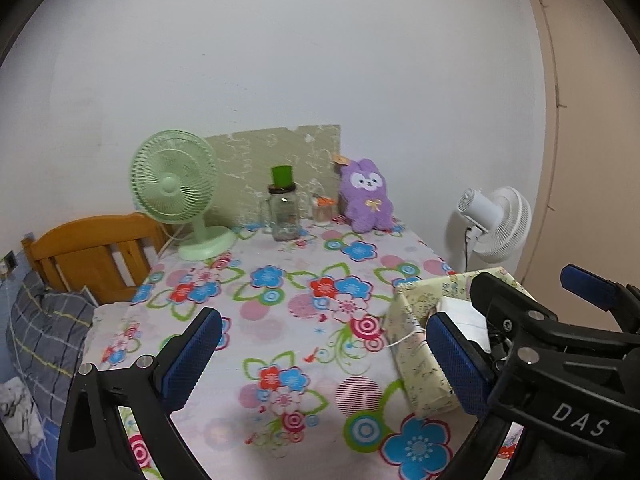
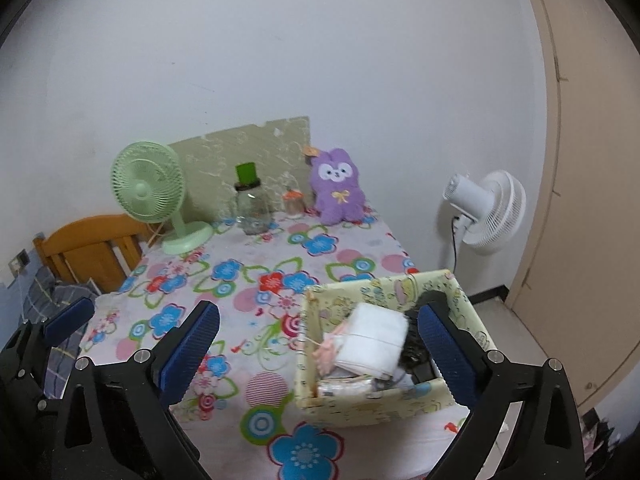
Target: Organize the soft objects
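- The purple plush toy [image 2: 338, 194] sits upright at about 12 o'clock on the flowered bench [image 2: 256, 280], against the back wall, with its face turned toward the cameras.
- Its long axis runs vertically, ears up and feet down; a paper tag hangs by its left-hand ear.
- I judge it light, squashy and not fragile; the fuzzy pile should not slip. The body below the yellow bow is the best place to pinch, since an ear would flop.
- Touching or just beside it at 9 o'clock stand a small orange-topped jar [image 2: 293, 201] and a glass jar [image 2: 252, 210], both hard and easy to tip; beyond them, the green fan [image 2: 146, 192].
- The fabric box [image 2: 384, 344] sits at about 4 o'clock near the bench edge, already holding a folded white cloth [image 2: 372, 344] and other soft bits.
- The right tongs [image 2: 316, 344] are spread wide and empty, their right-hand pad over the box.
- The left tongs [image 1: 324, 356] are also spread and pinch nothing.
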